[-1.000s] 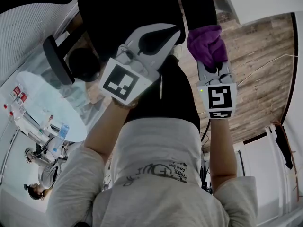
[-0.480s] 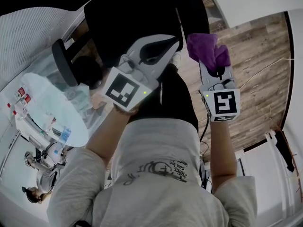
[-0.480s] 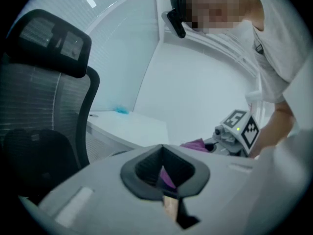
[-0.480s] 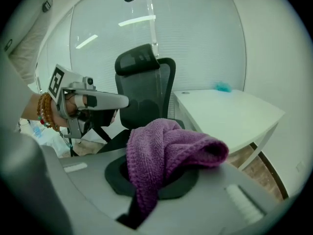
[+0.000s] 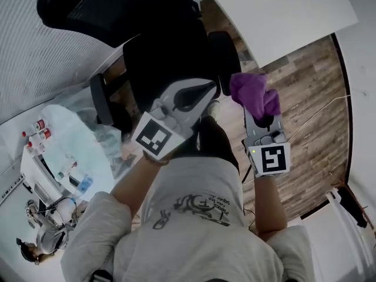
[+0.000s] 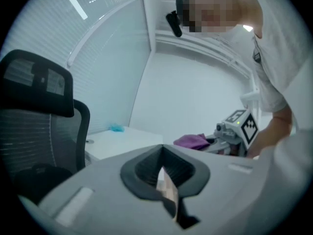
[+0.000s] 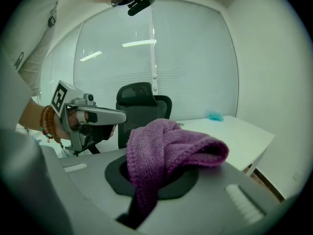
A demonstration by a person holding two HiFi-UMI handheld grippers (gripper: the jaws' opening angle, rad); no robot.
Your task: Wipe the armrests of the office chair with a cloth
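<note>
Now that the office chair [image 5: 158, 46] has swung fuller into the head view, the right claw [image 5: 259, 103], clamped on the purple cloth [image 5: 254, 93], hangs at 4 o'clock of the near armrest [image 5: 225, 54], seemingly ready to wipe, while the left claw [image 5: 200, 91] is closed and empty.

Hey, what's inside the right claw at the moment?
A bunched purple cloth sits pinched in the right claw, its folds spilling over the top. The cloth covers the jaw tips, so how deep it goes cannot be seen.
</note>
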